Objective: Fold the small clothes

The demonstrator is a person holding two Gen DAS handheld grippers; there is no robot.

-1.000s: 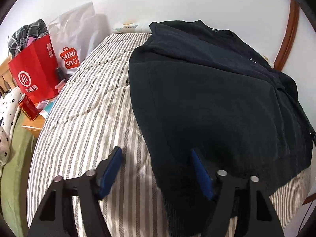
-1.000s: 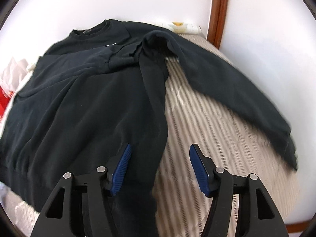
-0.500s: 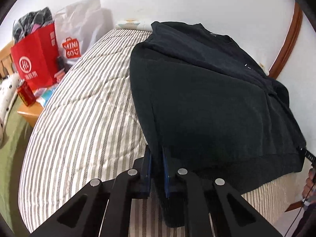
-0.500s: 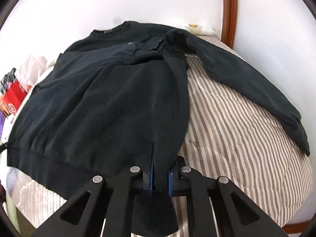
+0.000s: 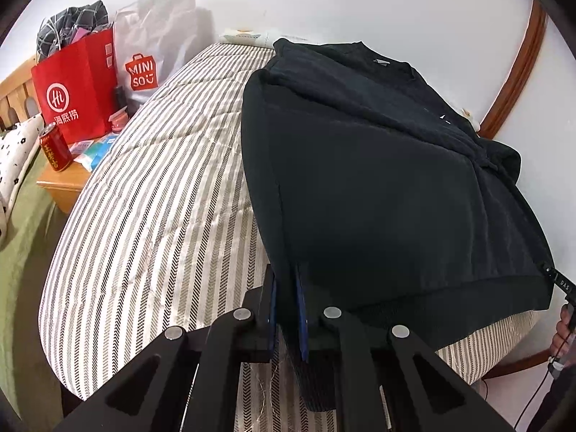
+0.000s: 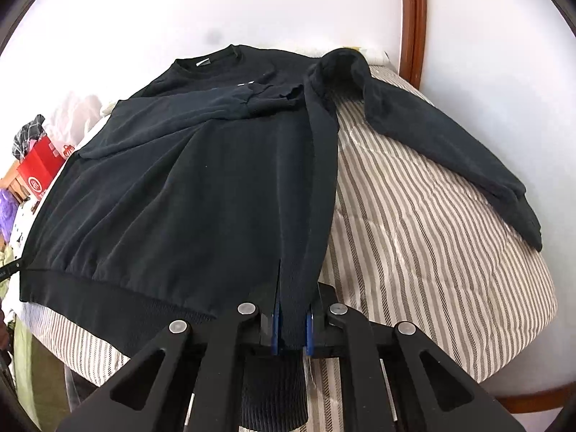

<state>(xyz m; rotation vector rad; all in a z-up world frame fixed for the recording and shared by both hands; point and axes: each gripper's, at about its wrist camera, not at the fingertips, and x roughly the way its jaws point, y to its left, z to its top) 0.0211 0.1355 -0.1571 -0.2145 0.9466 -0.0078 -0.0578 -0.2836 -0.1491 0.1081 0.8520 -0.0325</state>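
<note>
Black sweatshirt (image 6: 187, 194) flat on bed (image 5: 151, 216), hem at near edge | left tongs (image 5: 286, 309) and right tongs (image 6: 291, 327) clamp hem corners | one sleeve folded across, other sleeve (image 6: 442, 144) sprawled; fold barely started

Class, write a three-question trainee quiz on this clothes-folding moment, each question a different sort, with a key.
1. True or false: the left gripper is shut on the black sweatshirt.
2. The right gripper grips the sweatshirt's: A collar, B bottom hem corner, C cuff?
3. Fill in: the right sleeve lies spread on the ______ bedcover.

Key: 1 true; 2 B; 3 striped.
</note>
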